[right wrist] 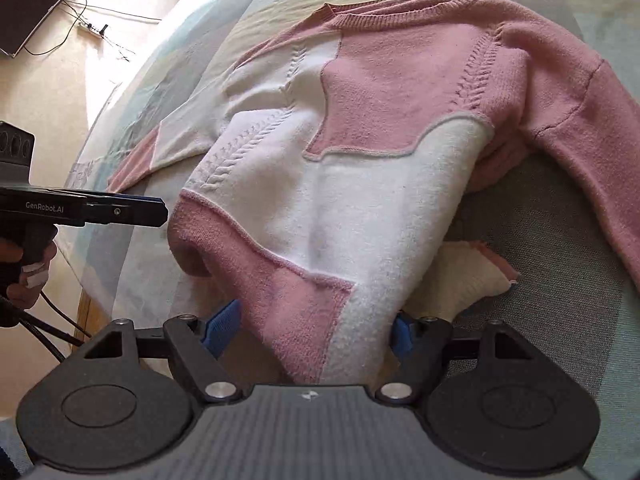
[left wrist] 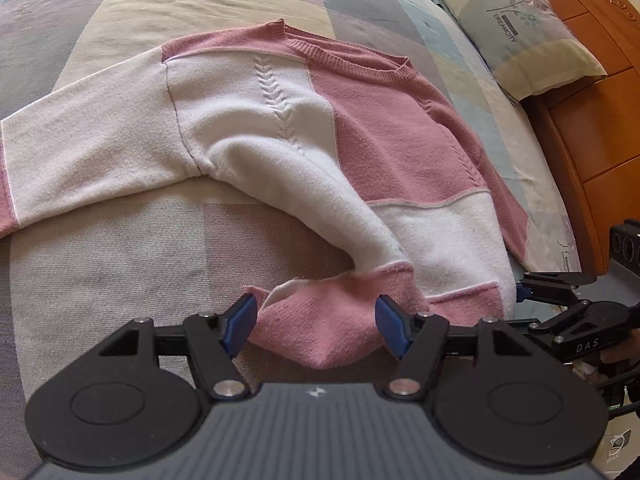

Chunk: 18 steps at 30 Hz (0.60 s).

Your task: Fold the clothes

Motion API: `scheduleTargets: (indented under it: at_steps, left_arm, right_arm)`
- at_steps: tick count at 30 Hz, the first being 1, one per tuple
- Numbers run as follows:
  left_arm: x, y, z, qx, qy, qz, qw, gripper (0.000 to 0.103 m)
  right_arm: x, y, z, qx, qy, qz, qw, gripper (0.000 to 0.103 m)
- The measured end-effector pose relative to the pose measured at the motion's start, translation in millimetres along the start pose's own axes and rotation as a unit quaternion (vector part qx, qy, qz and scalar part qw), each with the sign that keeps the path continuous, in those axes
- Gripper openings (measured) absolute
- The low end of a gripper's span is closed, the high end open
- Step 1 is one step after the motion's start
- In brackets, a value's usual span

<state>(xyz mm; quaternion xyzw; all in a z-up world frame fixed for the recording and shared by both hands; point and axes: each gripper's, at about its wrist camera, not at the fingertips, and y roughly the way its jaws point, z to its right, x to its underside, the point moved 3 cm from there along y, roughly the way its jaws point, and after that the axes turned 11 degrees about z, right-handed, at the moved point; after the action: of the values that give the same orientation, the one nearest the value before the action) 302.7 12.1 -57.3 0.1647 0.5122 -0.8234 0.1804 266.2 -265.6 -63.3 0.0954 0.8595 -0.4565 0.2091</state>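
Observation:
A pink and white knitted sweater (left wrist: 360, 128) lies face up on the bed, its lower part rumpled. In the left wrist view its pink hem corner (left wrist: 320, 332) sits bunched between the blue pads of my left gripper (left wrist: 315, 309); the jaws stand wide and do not press it. In the right wrist view the sweater (right wrist: 360, 184) hangs toward me. Its pink and white hem (right wrist: 316, 340) lies between the spread pads of my right gripper (right wrist: 316, 312), loose. One white sleeve (left wrist: 80, 152) stretches left, a pink sleeve (right wrist: 592, 128) right.
A pastel checked bedspread (left wrist: 120, 260) covers the bed. A pillow (left wrist: 520, 28) and a wooden headboard (left wrist: 592, 112) are at the right. Beyond the bed's edge, the floor holds a dark screen (right wrist: 36, 4) and a power strip (right wrist: 92, 28). A person's hand (right wrist: 24, 276) grips the other handle.

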Motion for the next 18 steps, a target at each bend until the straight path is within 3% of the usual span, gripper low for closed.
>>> scheduleTargets:
  at_steps: [7,12,18]
  left_arm:
    - [-4.5,-31.5,-63.1,0.021,0.014,0.033,0.9992,0.065]
    - [-13.7,-58.4,-119.2,0.038,-0.002,0.058,0.9976,0.065]
    - [-14.2,-69.5,-146.4,0.023,0.034,0.070,0.9967,0.065]
  right_arm:
    - [-46.6,11.6,-59.5,0.037,-0.008,0.046,0.998,0.081]
    - [-82.8,68.5,-97.0,0.098,-0.028,0.057,0.993,0.082]
    - [-92.8,135.9,-100.8,0.150,-0.011,0.037,0.988,0.090]
